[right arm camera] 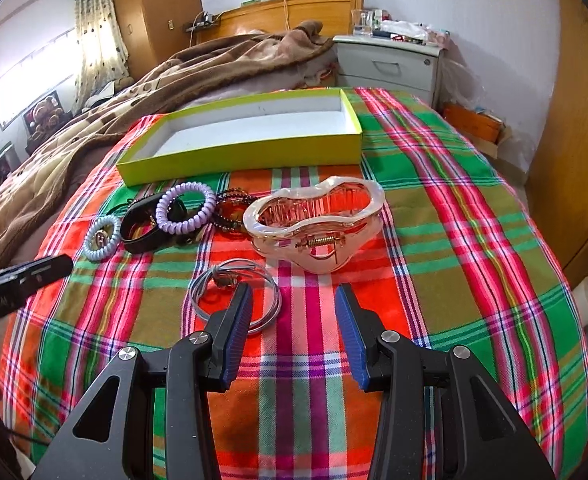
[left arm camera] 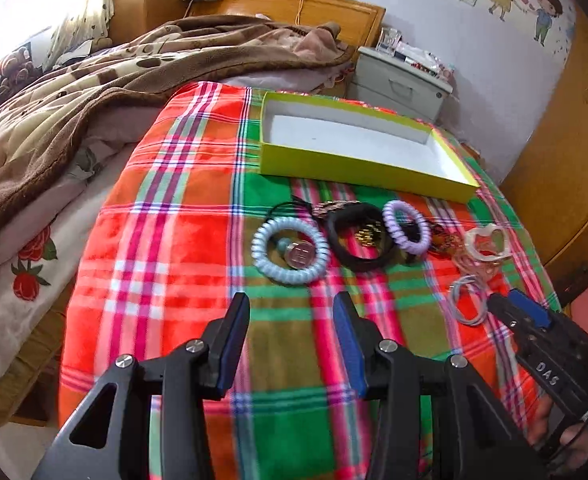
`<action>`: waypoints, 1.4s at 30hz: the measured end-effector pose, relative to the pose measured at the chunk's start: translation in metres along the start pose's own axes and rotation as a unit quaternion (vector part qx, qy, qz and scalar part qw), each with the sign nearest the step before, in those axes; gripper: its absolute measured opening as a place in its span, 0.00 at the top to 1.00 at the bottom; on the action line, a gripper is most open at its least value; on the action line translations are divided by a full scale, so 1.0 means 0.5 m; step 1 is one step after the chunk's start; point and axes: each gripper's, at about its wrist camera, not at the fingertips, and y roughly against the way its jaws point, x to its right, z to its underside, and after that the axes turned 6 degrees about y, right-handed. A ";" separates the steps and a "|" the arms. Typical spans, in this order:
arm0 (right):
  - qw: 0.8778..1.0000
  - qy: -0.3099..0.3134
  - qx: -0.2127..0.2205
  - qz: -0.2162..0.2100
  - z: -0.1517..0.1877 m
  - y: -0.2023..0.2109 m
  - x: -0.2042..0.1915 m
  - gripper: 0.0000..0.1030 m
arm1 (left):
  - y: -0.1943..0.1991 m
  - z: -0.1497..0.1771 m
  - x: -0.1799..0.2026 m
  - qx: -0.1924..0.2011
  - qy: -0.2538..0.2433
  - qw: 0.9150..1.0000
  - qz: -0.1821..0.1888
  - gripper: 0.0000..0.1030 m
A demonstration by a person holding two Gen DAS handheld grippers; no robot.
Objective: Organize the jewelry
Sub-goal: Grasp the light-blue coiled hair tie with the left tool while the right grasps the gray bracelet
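A yellow-green box (left arm camera: 357,168) (right arm camera: 198,160) with a bare white floor lies open on the plaid cloth. In front of it lie a pale blue coil band (left arm camera: 258,254) (right arm camera: 90,250), a black bracelet (left arm camera: 335,236) (right arm camera: 138,240), a purple coil band (left arm camera: 389,220) (right arm camera: 164,216), dark beads (right arm camera: 234,200), a pink hair claw (left arm camera: 483,246) (right arm camera: 367,216) and thin grey elastics (left arm camera: 463,300) (right arm camera: 198,288). My left gripper (left arm camera: 292,302) hangs open just short of the blue band. My right gripper (right arm camera: 294,294) is open below the hair claw, its left finger (right arm camera: 240,312) over the elastics.
The plaid cloth (left arm camera: 166,208) (right arm camera: 453,208) covers the bed's end. A brown blanket (left arm camera: 54,112) (right arm camera: 142,92) is heaped to the left. A grey nightstand (left arm camera: 401,80) (right arm camera: 389,64) stands behind the box, with wooden furniture (right arm camera: 573,140) on the right.
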 end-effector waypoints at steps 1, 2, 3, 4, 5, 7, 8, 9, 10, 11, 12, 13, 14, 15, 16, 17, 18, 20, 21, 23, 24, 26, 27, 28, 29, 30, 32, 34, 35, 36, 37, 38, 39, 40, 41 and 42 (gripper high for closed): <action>1.000 0.000 -0.005 0.000 -0.001 -0.005 0.001 0.58 | -0.004 -0.004 -0.005 0.000 0.002 1.000 -0.004 0.56; 1.000 0.000 -0.007 -0.002 -0.001 -0.009 0.002 0.58 | -0.008 -0.010 -0.011 -0.002 0.006 1.000 -0.003 0.56; 1.000 0.000 -0.009 -0.006 -0.001 -0.013 0.003 0.58 | -0.013 -0.016 -0.017 -0.007 0.010 1.000 0.005 0.56; 1.000 0.001 -0.012 -0.007 -0.001 -0.016 0.003 0.58 | -0.019 -0.022 -0.025 -0.012 0.019 1.000 0.009 0.56; 1.000 0.003 -0.017 -0.010 -0.002 -0.020 0.002 0.58 | -0.025 -0.029 -0.031 -0.013 0.025 1.000 0.005 0.56; 1.000 0.012 -0.023 -0.012 -0.003 -0.027 -0.003 0.58 | -0.036 -0.039 -0.034 -0.014 0.022 1.000 -0.008 0.56; 0.999 0.017 -0.027 -0.011 -0.003 -0.029 -0.007 0.58 | -0.041 -0.043 -0.037 -0.018 0.023 1.000 -0.011 0.56; 0.999 0.021 -0.028 -0.010 -0.003 -0.031 -0.009 0.58 | -0.048 -0.048 -0.039 -0.021 0.022 0.999 -0.011 0.56; 0.999 0.024 -0.028 -0.009 -0.004 -0.031 -0.011 0.58 | -0.054 -0.052 -0.042 -0.023 0.023 0.999 -0.015 0.56; 0.999 0.027 -0.027 -0.011 -0.006 -0.032 -0.012 0.58 | -0.059 -0.056 -0.045 -0.026 0.026 0.999 -0.023 0.56; 0.999 0.028 -0.026 -0.012 -0.006 -0.033 -0.013 0.58 | -0.062 -0.058 -0.045 -0.026 0.024 0.999 -0.027 0.56; 0.999 0.031 -0.028 -0.010 -0.007 -0.036 -0.014 0.58 | -0.065 -0.060 -0.045 -0.025 0.021 0.999 -0.028 0.56; 0.999 0.035 -0.028 -0.005 -0.008 -0.037 -0.016 0.58 | -0.069 -0.062 -0.045 -0.027 0.019 0.999 -0.030 0.56; 0.999 0.040 -0.029 -0.001 -0.009 -0.038 -0.020 0.58 | -0.074 -0.062 -0.044 -0.030 0.015 0.999 -0.031 0.56; 0.998 0.046 -0.030 0.002 -0.010 -0.039 -0.024 0.58 | -0.078 -0.062 -0.043 -0.033 0.013 0.999 -0.034 0.56; 0.998 0.052 -0.030 0.006 -0.010 -0.040 -0.029 0.58 | -0.079 -0.061 -0.043 -0.033 0.012 0.999 -0.035 0.56; 0.998 0.056 -0.030 0.007 -0.009 -0.040 -0.032 0.58 | -0.079 -0.061 -0.042 -0.031 0.008 0.999 -0.037 0.56; 0.998 0.061 -0.030 0.008 -0.009 -0.041 -0.034 0.58 | -0.081 -0.060 -0.038 -0.029 0.003 0.999 -0.042 0.56; 0.998 0.062 -0.031 0.009 -0.010 -0.041 -0.034 0.58 | -0.082 -0.060 -0.035 -0.028 -0.001 0.999 -0.045 0.56; 0.997 0.064 -0.031 0.010 -0.010 -0.041 -0.035 0.58 | -0.086 -0.060 -0.030 -0.024 -0.012 0.998 -0.052 0.56; 0.997 0.066 -0.030 0.010 -0.010 -0.041 -0.036 0.58 | -0.088 -0.060 -0.026 -0.022 -0.019 0.998 -0.057 0.56; 0.997 0.066 -0.031 0.007 -0.011 -0.041 -0.037 0.59 | -0.092 -0.062 -0.022 -0.021 -0.024 0.998 -0.062 0.56; 0.997 0.067 -0.030 0.006 -0.011 -0.041 -0.037 0.60 | -0.094 -0.063 -0.019 -0.022 -0.029 0.997 -0.066 0.57; 0.997 0.068 -0.030 0.005 -0.011 -0.041 -0.037 0.62 | -0.096 -0.064 -0.016 -0.023 -0.034 0.997 -0.071 0.57; 0.997 0.069 -0.030 0.003 -0.011 -0.040 -0.039 0.63 | -0.097 -0.064 -0.013 -0.022 -0.038 0.996 -0.076 0.59; 0.997 0.069 -0.029 0.002 -0.011 -0.040 -0.039 0.64 | -0.098 -0.063 -0.010 -0.021 -0.043 0.996 -0.077 0.62; 0.997 0.070 -0.029 0.001 -0.012 -0.040 -0.042 0.68 | -0.098 -0.063 -0.005 -0.021 -0.049 0.996 -0.072 0.68; 0.997 0.070 -0.028 0.001 -0.012 -0.039 -0.042 0.73 | -0.097 -0.061 -0.001 -0.022 -0.057 0.996 -0.069 0.73; 0.997 0.070 -0.028 0.001 -0.012 -0.039 -0.042 0.74 | -0.097 -0.061 0.001 -0.023 -0.060 0.996 -0.066 0.78; 0.997 0.070 -0.028 0.001 -0.011 -0.038 -0.043 0.75 | -0.097 -0.060 0.003 -0.023 -0.062 0.996 -0.065 0.81; 0.997 0.070 -0.028 0.002 -0.012 -0.038 -0.043 0.78 | -0.097 -0.059 0.005 -0.022 -0.065 0.996 -0.064 0.82; 0.997 0.069 -0.027 0.002 -0.012 -0.038 -0.041 0.79 | -0.096 -0.059 0.006 -0.023 -0.065 0.996 -0.062 0.85; 0.997 0.067 -0.027 0.003 -0.013 -0.038 -0.040 0.82 | -0.095 -0.058 0.007 -0.024 -0.065 0.996 -0.059 0.88; 0.997 0.066 -0.027 0.003 -0.013 -0.038 -0.039 0.83 | -0.095 -0.058 0.008 -0.024 -0.065 0.996 -0.058 0.89; 0.998 0.065 -0.027 0.003 -0.014 -0.038 -0.038 0.84 | -0.094 -0.057 0.008 -0.024 -0.065 0.996 -0.057 0.90; 0.998 0.064 -0.026 0.003 -0.014 -0.037 -0.037 0.87 | -0.094 -0.057 0.008 -0.023 -0.062 0.996 -0.055 0.90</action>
